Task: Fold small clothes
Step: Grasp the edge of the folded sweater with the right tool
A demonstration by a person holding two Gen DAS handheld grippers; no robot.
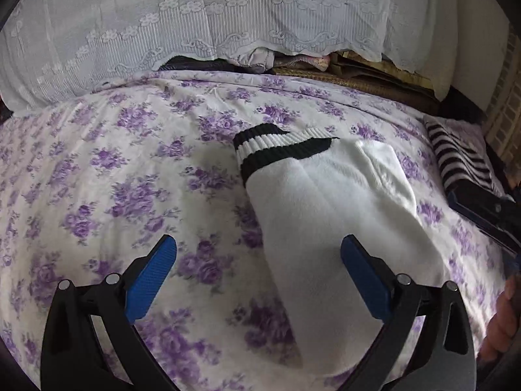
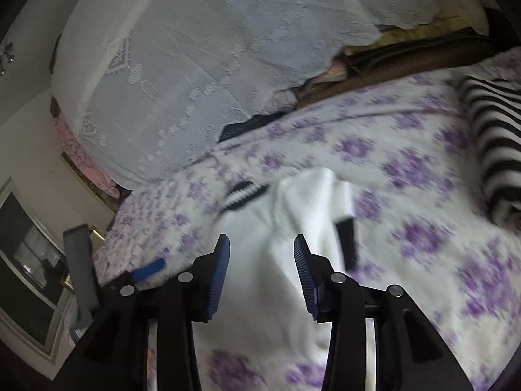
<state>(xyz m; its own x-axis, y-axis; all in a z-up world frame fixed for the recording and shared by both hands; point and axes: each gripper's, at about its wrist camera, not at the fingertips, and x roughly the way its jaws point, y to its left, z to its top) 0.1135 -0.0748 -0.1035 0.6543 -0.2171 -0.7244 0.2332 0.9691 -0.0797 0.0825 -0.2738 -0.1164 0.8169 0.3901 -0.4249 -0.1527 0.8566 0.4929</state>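
- The white sock (image 1: 329, 195), with two black bands at its cuff (image 1: 260, 150), lies on the bed's purple-flowered sheet (image 1: 97, 179). It looks already doubled over, one white layer lying on top of another, cuff end far from the cameras.
- The left gripper (image 1: 259, 260) hangs above the near end of the sock with its jaws spread wide and nothing between the blue pads (image 1: 153, 273); the right-hand pad overlaps the sock's edge in the picture, but I cannot tell whether it touches.
- The right gripper (image 2: 262, 260) stands partly open over the white cloth; its pads do not press on anything, so it holds nothing. That view is blurred, so the fine lie of the cloth is unclear.
- My judgement: the fold has been laid and the step in hand is to tidy it or to fold once more.
- To do that well, take one clean edge only, pinching both layers together near a corner, so the top layer does not slide off the lower one.
- Carry the edge low over the sheet and lay it square to the cuff.
- Keep clear of the black-and-white striped garment (image 2: 495, 137), well off to the right.
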